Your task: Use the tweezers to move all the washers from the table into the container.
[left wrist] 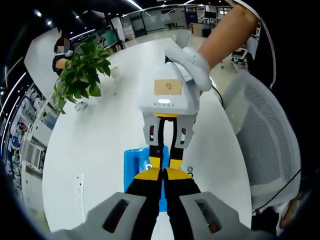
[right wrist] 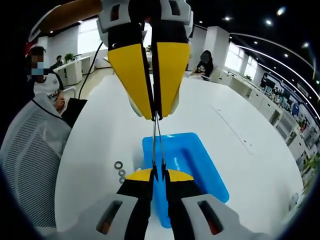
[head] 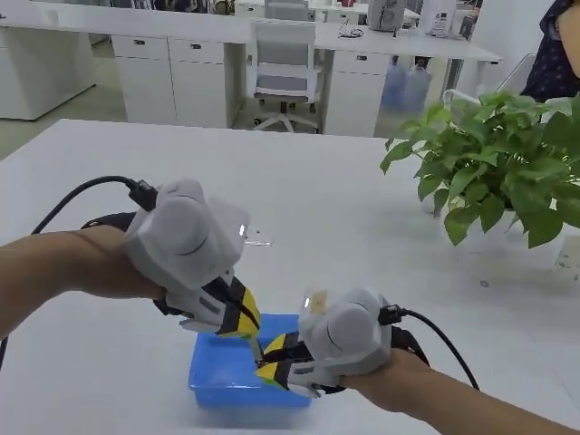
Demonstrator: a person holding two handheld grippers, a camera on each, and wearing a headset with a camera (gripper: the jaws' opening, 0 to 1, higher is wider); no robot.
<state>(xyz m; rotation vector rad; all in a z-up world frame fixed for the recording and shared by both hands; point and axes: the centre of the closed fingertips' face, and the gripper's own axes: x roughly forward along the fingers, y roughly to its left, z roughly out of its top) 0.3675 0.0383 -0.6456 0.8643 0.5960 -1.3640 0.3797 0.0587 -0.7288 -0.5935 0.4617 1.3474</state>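
Observation:
A shallow blue container (head: 213, 376) (right wrist: 195, 160) lies on the white table (head: 344, 208), right below both grippers. Three small washers (right wrist: 119, 165) sit on the table just beside it. Thin metal tweezers (right wrist: 157, 145) stretch between the two grippers, which point at each other tip to tip. My left gripper (head: 252, 331) (right wrist: 156, 115) is shut on one end of the tweezers. My right gripper (head: 265, 358) (right wrist: 159, 176) has its jaws closed around the other end. In the left gripper view the left gripper (left wrist: 163, 174) meets the right gripper (left wrist: 167, 159) above the container (left wrist: 134, 160).
A potted plant (head: 494, 154) stands at the table's right. A small clear item (head: 256, 240) lies mid-table. A mesh office chair (left wrist: 265, 135) is by the table edge, and a seated person (right wrist: 45, 85) is nearby. Desks and a chair (head: 285, 63) stand beyond the table.

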